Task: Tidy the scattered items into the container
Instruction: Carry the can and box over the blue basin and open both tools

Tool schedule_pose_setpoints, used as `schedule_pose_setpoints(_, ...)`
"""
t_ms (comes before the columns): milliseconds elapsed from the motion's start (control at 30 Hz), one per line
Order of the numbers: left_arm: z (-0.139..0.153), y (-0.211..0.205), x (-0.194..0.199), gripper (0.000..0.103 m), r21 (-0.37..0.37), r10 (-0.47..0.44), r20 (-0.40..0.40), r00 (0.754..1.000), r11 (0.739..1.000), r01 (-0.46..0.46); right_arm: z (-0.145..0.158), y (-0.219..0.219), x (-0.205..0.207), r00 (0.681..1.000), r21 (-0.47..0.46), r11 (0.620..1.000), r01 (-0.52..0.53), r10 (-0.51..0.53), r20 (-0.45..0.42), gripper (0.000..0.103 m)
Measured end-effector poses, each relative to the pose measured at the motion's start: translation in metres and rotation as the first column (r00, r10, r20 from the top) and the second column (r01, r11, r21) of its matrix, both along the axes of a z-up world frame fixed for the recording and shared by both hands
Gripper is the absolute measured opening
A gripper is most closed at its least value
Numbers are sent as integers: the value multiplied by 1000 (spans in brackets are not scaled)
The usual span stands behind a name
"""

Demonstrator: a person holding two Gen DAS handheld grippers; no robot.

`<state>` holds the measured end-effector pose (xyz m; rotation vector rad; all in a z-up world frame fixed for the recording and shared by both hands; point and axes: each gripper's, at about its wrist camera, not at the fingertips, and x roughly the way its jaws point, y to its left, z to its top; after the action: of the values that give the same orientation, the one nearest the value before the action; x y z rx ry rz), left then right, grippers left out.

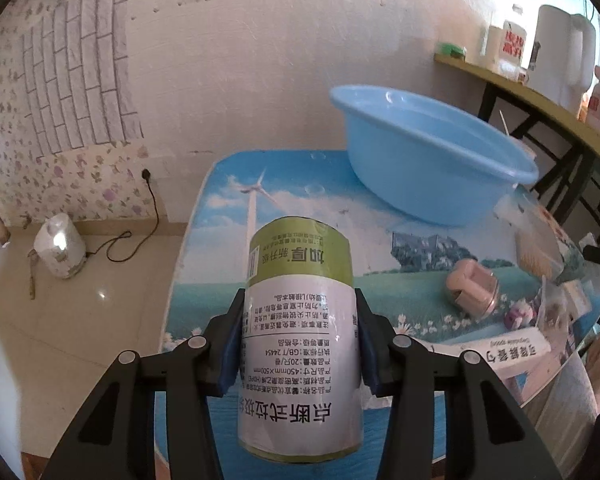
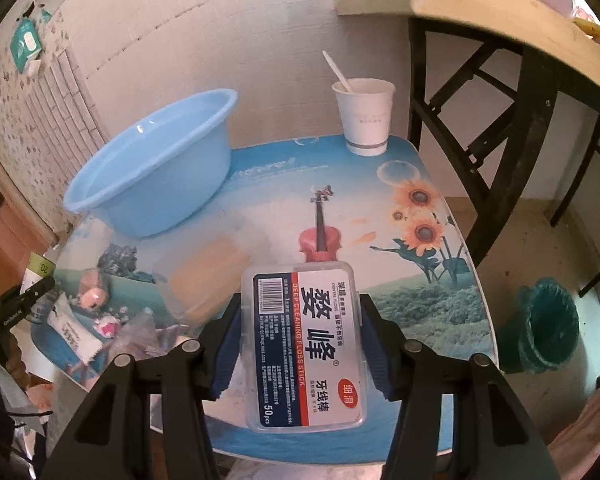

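My left gripper (image 1: 298,340) is shut on a green-and-white roll of rubbish bags (image 1: 300,336), held above the picture-printed table (image 1: 220,208). The light blue basin (image 1: 428,152) stands at the table's far right in the left wrist view, apart from the roll. My right gripper (image 2: 300,344) is shut on a clear floss-stick box (image 2: 304,344) with a blue, white and red label, lifted over the table (image 2: 420,304). In the right wrist view the basin (image 2: 156,164) sits far left. A pink jar (image 1: 472,286), a small pink toy (image 1: 518,316) and a white sachet (image 2: 74,332) lie loose on the table.
A white paper cup (image 2: 366,120) with a spoon stands at the table's far edge. A clear box of cotton swabs (image 2: 208,276) lies mid-table. A side table (image 1: 540,92) with a kettle is at the right. A humidifier (image 1: 60,246) and a green bin (image 2: 544,328) stand on the floor.
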<state>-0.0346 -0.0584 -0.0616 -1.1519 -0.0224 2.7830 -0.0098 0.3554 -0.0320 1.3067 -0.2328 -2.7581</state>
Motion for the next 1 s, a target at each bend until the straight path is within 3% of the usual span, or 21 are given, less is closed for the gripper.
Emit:
schedule_pose_setpoints(200,29,-4,16,45,29,49,-59,997,998,-47,19,-19,12,999,12,1000,9,-9,-33,56)
schedule_pose_setpoints(333,45,6,20,45,21,52,-70,996,998,-51,34,-34,20,998,-30,1000,-8,6,-62,56)
schedule_pose_setpoints(1000,130,84,14,45,-42,-43,-132,990,998,38,112,-115,11,979,1,990,-140,138,-147,56)
